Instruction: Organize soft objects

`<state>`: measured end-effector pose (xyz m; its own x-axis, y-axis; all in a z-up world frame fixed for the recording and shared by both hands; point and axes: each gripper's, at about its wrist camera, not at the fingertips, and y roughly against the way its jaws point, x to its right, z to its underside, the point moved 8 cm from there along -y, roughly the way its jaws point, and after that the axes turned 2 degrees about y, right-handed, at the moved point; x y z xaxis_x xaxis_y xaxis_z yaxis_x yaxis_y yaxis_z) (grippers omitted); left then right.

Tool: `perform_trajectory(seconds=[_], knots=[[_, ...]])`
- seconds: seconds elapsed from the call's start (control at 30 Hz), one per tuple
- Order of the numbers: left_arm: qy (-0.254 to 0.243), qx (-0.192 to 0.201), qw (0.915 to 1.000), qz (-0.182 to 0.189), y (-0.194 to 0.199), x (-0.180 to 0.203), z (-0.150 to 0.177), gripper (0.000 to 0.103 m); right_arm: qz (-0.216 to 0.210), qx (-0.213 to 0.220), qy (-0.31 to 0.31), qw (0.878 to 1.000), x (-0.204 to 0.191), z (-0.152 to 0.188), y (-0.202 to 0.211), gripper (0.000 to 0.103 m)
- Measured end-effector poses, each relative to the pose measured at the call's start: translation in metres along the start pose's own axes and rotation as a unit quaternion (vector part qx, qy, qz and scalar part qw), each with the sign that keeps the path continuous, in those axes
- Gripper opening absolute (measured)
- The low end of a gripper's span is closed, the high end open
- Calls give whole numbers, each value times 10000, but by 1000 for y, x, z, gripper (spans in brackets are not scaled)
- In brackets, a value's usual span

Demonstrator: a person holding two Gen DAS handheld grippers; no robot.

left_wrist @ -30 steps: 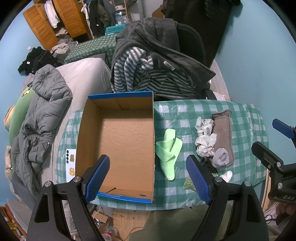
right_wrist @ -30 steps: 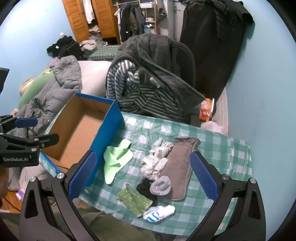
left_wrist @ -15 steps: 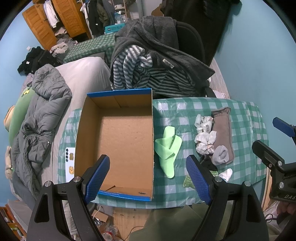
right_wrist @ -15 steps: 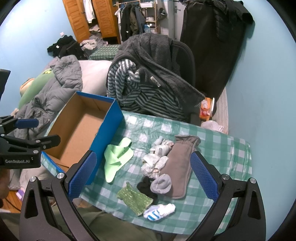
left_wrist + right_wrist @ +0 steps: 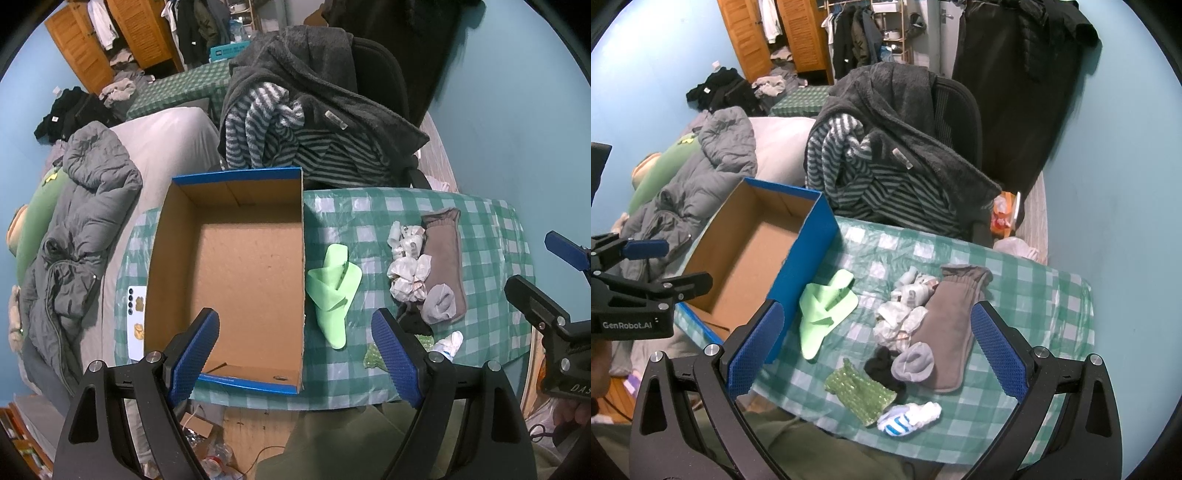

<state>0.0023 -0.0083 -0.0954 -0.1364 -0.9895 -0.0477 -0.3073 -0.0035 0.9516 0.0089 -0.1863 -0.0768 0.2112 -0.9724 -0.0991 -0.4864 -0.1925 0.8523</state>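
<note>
An empty blue cardboard box [image 5: 236,266] [image 5: 753,254] sits on the left of a green checked table [image 5: 491,236] [image 5: 1052,317]. Right of it lie a light green sock [image 5: 334,288] [image 5: 823,310], crumpled white socks [image 5: 408,266] [image 5: 901,317], a long brown sock [image 5: 443,254] [image 5: 949,328], a grey rolled sock [image 5: 912,363], a black sock [image 5: 882,369], a green sparkly cloth [image 5: 858,395] and a blue-striped white sock [image 5: 908,419]. My left gripper [image 5: 295,354] is open and empty, high above the box's near edge. My right gripper [image 5: 875,354] is open and empty, high above the sock pile.
A chair draped with a dark fleece and striped clothes [image 5: 314,122] [image 5: 886,162] stands behind the table. A grey jacket [image 5: 77,229] lies on a bed at left. A phone [image 5: 136,317] lies on the table left of the box. Blue walls are at right.
Both grippers have drawn up and back a little, so the table looks slightly smaller and lower. Both stay open. Nothing on the table has moved.
</note>
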Motion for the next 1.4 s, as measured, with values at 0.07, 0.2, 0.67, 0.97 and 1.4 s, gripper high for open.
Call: perform_trajectory(seconds=[0.07,0.2,0.67,0.97,1.4], knots=[[-1,-15,10000,-5,-1,-1,-1,86,5,-7,4,10000,0,1,0,101],[-8,-56,10000,-8,-3,-1,-1,86,9,-13,-2,10000,0,3,-1,101],[-153,-120,9998,-27,-5,14,-10,86,10,-29,-21,10000,5,11,-6,101],[-235,-252,9994,-11,-17,21,-12,86,70,-144,-93,9998,17,17,-9,101],[-369,-579,9975,150,-64,37,-10,86,181,-483,-207,9985,42,24,-31,101]])
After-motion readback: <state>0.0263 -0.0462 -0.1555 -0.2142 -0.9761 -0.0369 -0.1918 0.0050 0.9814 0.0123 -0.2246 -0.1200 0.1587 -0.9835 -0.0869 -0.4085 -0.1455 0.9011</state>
